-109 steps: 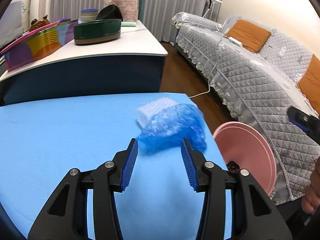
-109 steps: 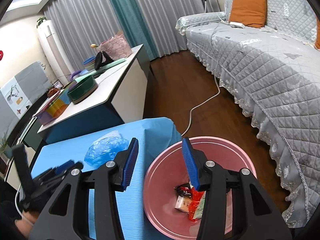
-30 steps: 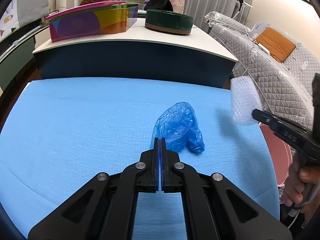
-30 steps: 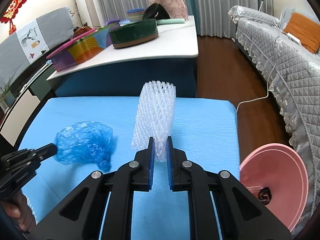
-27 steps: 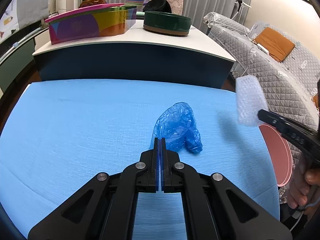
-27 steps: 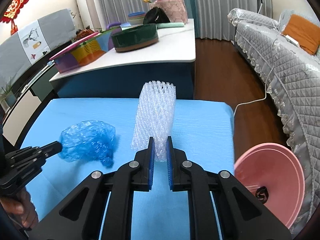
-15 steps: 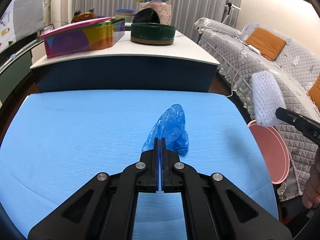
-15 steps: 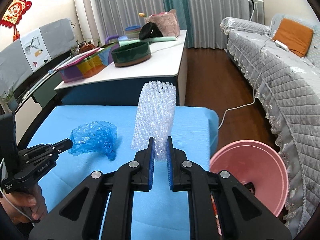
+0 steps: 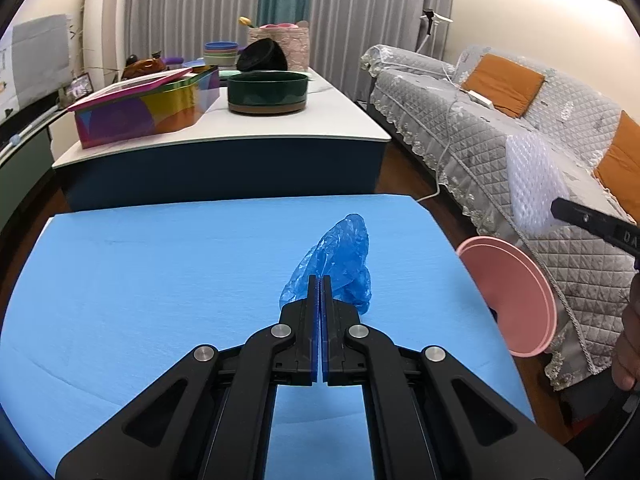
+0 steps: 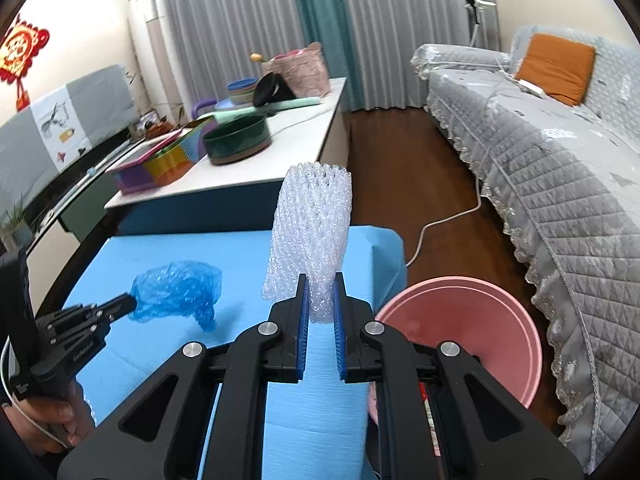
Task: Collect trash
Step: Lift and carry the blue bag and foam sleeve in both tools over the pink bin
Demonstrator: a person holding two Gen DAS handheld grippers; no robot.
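in the left wrist view the left gripper point(image 9: 321, 280) has its jaws pressed together on the near edge of a crumpled blue plastic bag point(image 9: 340, 262), whose long axis runs away from the camera, its tip pointing up and toward the far edge of the blue table cover point(image 9: 160, 264). half a second ago the bag looked much the same, but the pink bin point(image 9: 516, 300) off the table's right edge now sits lower in the picture. the bag is thin, translucent and wrinkled. at the right edge the white foam net sleeve point(image 9: 534, 184) stands upright over the bin's side (its lower end is hidden behind the other tool). in the right wrist view the right gripper point(image 10: 321, 300) is clamped on the sleeve's point(image 10: 312, 240) bottom end, the sleeve's long axis upright, its open top pointing up; it is a white, lacy mesh tube. the bin point(image 10: 480, 320) now fills more of the lower right than before, and the bag point(image 10: 176, 288) hangs clear of the table from the left gripper point(image 10: 130, 302).
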